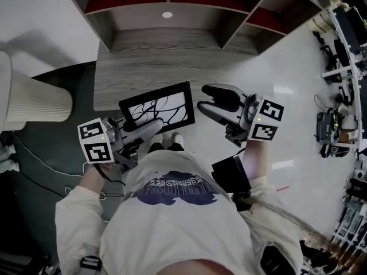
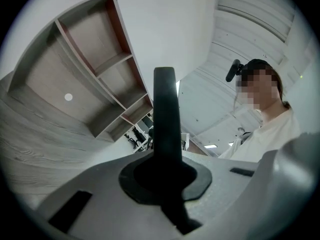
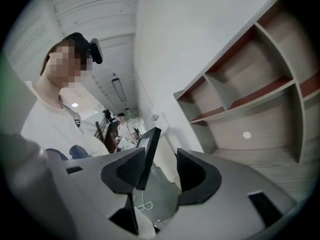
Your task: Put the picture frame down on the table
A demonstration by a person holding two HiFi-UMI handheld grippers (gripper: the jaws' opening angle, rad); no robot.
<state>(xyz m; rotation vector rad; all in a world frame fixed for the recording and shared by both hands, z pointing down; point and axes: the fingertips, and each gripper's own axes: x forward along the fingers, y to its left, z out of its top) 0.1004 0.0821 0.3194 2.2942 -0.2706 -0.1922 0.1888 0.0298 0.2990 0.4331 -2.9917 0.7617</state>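
Observation:
A black picture frame (image 1: 157, 109) with a white line drawing hangs tilted in the air over the near edge of the grey wooden table (image 1: 149, 62). My left gripper (image 1: 150, 128) is shut on its lower left edge. In the left gripper view the frame's black edge (image 2: 165, 114) rises straight out of the closed left gripper (image 2: 165, 176). My right gripper (image 1: 202, 96) stands open just right of the frame. In the right gripper view the frame's edge (image 3: 150, 149) lies next to the left pad of the right gripper (image 3: 160, 159), with a wide gap to the other pad.
Wooden shelves with red backs (image 1: 172, 4) rise at the far side of the table. A white ribbed cylinder (image 1: 34, 99) stands at the left beside a dark floor with a loose cable (image 1: 34, 153). Cluttered equipment (image 1: 338, 125) lines the right edge.

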